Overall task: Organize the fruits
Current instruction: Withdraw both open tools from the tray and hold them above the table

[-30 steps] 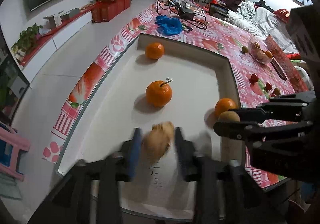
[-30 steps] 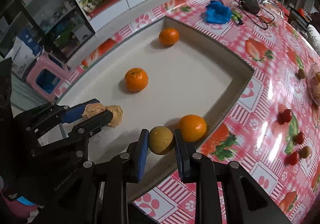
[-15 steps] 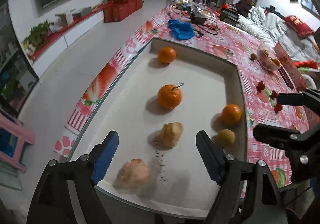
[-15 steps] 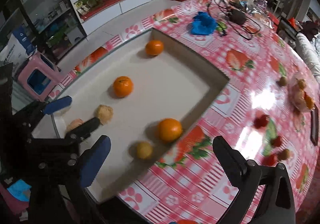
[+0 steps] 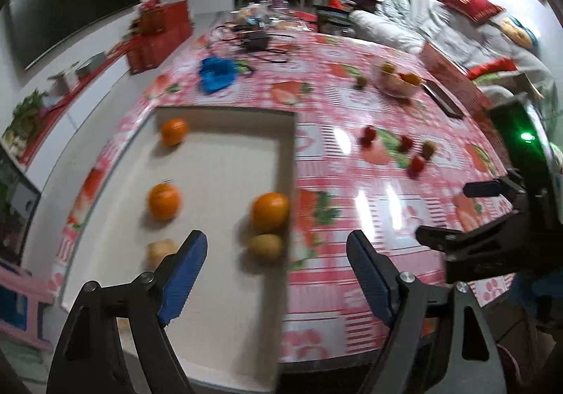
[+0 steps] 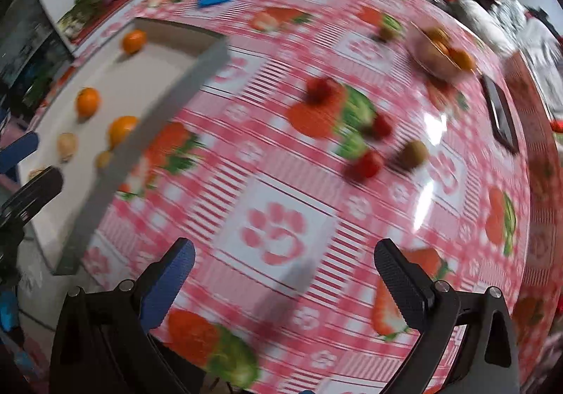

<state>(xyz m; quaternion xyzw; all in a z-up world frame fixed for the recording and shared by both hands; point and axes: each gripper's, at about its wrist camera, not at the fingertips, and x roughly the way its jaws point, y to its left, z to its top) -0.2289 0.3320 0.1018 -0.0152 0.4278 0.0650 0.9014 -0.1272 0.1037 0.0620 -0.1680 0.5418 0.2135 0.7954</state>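
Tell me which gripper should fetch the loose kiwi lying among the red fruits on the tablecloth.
Right. The right gripper is open, empty and faces the tablecloth, with the kiwi and red fruits ahead. The left gripper, also open, hangs over the tray edge, farther away.

right view motion-blurred: red fruits smeared; bowl contents unclear; tray partly cut off.

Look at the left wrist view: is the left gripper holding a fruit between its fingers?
No: the left gripper stands open with empty jaws; the brownish fruit lies in the tray.
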